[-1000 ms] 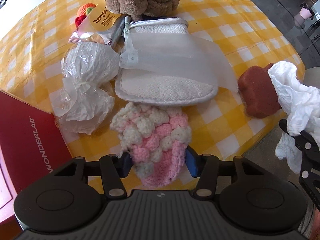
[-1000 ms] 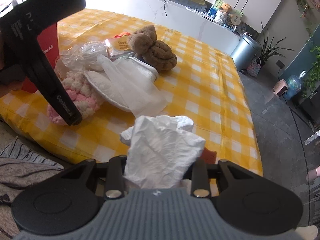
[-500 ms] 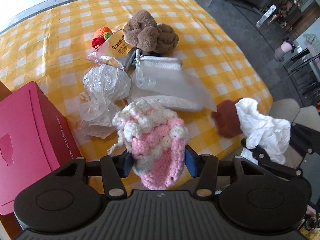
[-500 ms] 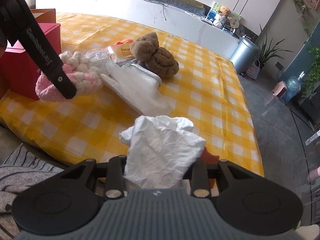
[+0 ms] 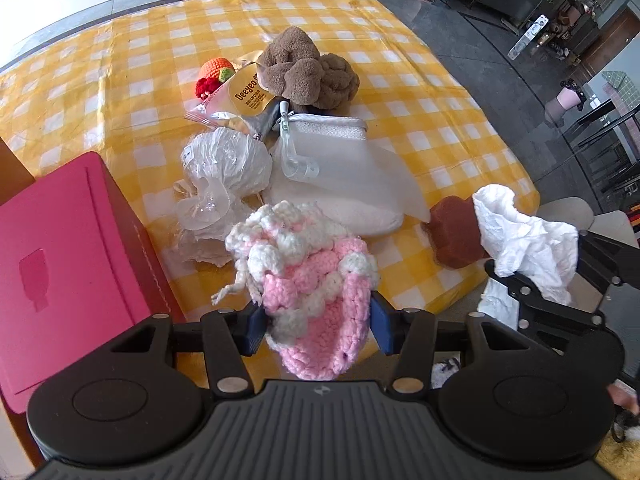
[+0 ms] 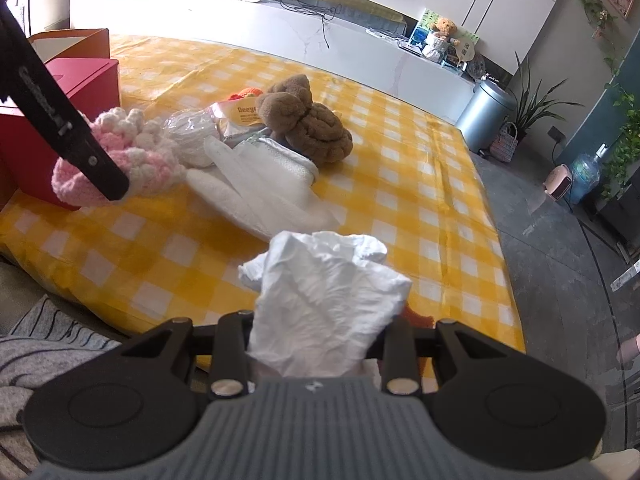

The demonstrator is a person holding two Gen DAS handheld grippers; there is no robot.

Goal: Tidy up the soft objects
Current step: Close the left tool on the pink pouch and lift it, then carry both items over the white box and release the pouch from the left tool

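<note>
- My left tool [image 5: 316, 320] gripped the pink crochet pouch [image 5: 312, 280], lifted; the red box [image 5: 60, 260] lay immediately left.
- My right tool [image 6: 320, 344] clamped a crumpled white cloth [image 6: 324, 300].

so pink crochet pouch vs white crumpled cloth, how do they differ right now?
The pink crochet pouch is knitted in bobbly pink and cream yarn; the white crumpled cloth is plain, thin and wrinkled. The pouch sits in the left hand-held gripper near the red box; the cloth sits in the right hand-held gripper at the table's near edge. Both are soft, clamped and off the tabletop.
</note>
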